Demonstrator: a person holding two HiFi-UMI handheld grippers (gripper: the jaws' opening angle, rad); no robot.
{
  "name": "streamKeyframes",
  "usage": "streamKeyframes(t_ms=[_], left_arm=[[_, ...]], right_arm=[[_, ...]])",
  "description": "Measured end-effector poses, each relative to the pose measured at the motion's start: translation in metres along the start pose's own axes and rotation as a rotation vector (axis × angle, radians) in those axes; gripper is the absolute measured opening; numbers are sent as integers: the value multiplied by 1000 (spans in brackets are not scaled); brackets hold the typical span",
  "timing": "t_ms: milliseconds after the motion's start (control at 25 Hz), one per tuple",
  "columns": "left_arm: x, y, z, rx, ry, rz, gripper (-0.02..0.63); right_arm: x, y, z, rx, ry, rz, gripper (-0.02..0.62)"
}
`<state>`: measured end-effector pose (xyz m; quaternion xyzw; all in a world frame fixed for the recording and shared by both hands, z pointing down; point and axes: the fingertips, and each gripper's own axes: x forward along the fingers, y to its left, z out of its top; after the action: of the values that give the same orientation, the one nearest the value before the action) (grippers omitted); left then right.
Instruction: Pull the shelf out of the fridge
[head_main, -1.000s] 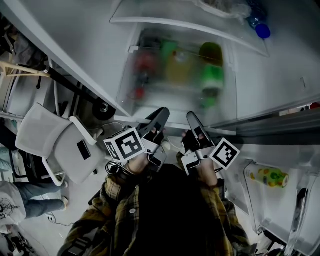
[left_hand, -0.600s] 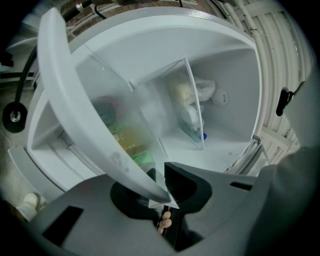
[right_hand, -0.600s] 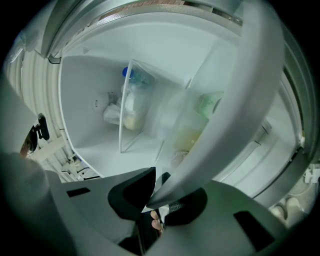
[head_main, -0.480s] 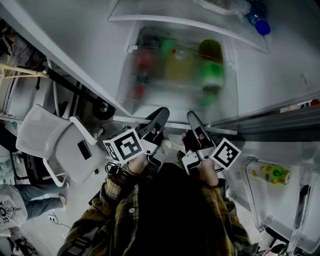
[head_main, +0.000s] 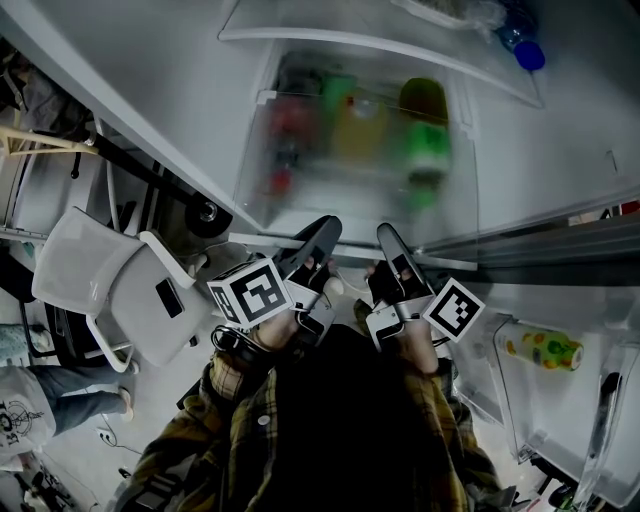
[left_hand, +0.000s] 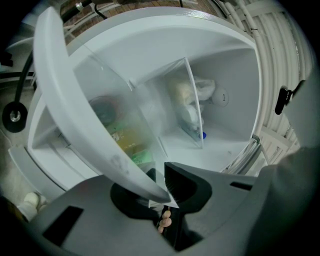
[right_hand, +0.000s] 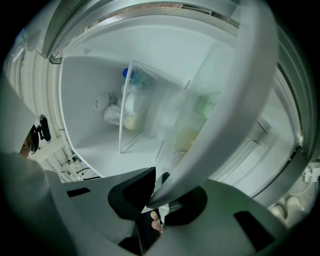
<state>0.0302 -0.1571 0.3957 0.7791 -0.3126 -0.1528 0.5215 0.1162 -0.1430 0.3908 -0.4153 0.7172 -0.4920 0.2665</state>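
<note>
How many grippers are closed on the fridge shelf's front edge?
2. The left gripper clamps the front edge of the shelf left of centre; the right gripper clamps it just to the right.

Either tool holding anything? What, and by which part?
Both: left tool and right tool each clamp the shelf by its white front rim, side by side near its middle.

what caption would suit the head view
Left tongs and right tongs clamped on the front edge of the frosted fridge shelf
</note>
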Motion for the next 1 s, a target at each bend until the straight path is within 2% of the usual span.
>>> streamKeyframes(t_ms=[1000], left_arm=[[0,-1,2,6,1,-2,66]], right_arm=[[1,0,-1,28,5,8,55]])
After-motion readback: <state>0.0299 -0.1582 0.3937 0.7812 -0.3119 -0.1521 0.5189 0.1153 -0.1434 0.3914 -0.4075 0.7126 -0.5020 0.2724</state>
